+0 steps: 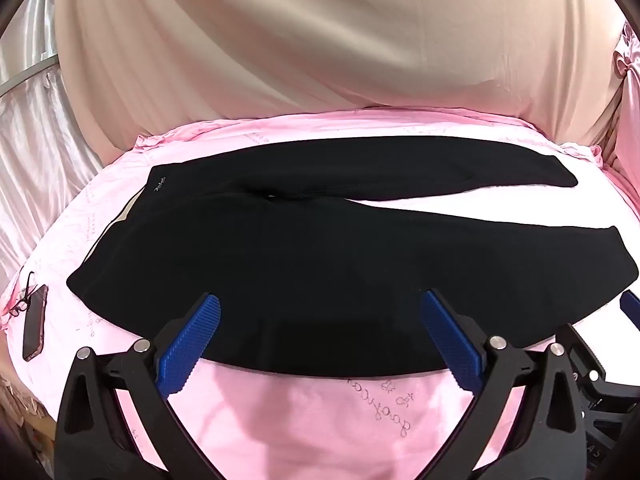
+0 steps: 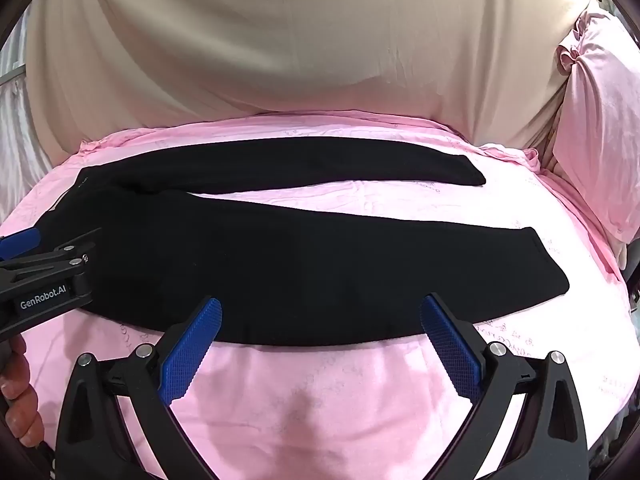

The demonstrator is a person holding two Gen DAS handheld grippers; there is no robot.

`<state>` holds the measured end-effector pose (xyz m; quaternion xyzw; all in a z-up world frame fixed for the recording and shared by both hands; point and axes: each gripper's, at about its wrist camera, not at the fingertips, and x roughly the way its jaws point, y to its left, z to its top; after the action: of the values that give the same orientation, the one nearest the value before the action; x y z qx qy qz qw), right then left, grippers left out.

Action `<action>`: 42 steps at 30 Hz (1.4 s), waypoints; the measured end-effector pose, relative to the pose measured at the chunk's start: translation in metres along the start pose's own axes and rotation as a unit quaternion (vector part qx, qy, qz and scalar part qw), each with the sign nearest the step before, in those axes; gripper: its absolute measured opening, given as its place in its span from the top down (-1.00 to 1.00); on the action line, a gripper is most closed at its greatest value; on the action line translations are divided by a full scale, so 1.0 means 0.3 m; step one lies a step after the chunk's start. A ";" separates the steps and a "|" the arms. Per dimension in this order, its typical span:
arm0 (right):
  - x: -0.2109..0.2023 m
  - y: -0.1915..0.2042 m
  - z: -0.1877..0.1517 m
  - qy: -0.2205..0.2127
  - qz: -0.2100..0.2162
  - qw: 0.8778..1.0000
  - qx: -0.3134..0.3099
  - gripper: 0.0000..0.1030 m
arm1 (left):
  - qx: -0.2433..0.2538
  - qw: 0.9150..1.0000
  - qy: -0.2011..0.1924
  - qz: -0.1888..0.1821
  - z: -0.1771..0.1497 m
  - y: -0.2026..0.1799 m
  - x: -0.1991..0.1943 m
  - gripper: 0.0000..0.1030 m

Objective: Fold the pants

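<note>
Hovering over the pink sheet (image 1: 304,408), left claw (image 1: 320,300) and right claw (image 2: 320,304) both spread wide, nothing between the pads. Black pants (image 1: 320,248) lie flat just ahead of both, legs running right. Phone (image 1: 34,326) far left of the left claw.

pink bedsheet (image 1: 320,412), beige drape (image 1: 280,40) behind, satin curtain (image 1: 36,120)

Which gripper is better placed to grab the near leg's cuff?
Right gripper: the near leg's cuff of the pants lies toward its side. Left gripper sits nearer the waistband.
</note>
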<state>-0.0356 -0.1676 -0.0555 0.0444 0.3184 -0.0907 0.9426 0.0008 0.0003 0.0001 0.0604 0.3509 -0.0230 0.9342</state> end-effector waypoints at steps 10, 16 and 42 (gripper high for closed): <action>0.002 -0.007 0.000 -0.002 0.001 1.000 -0.001 -0.90 | 0.000 1.000 -0.002 0.002 -0.005 -0.009 0.009 -0.91; 0.004 -0.004 -0.003 -0.002 0.001 1.000 0.001 -0.90 | -0.002 1.000 -0.002 0.003 0.000 -0.009 0.008 -0.91; 0.009 -0.006 -0.012 -0.001 0.001 1.000 0.006 -0.90 | 0.003 1.000 -0.003 0.007 -0.013 -0.016 0.009 -0.91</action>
<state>-0.0360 -0.1692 -0.0600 0.0505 0.3173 -0.0914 0.9426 -0.0001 -0.0039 -0.0052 0.0658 0.3479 -0.0181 0.9350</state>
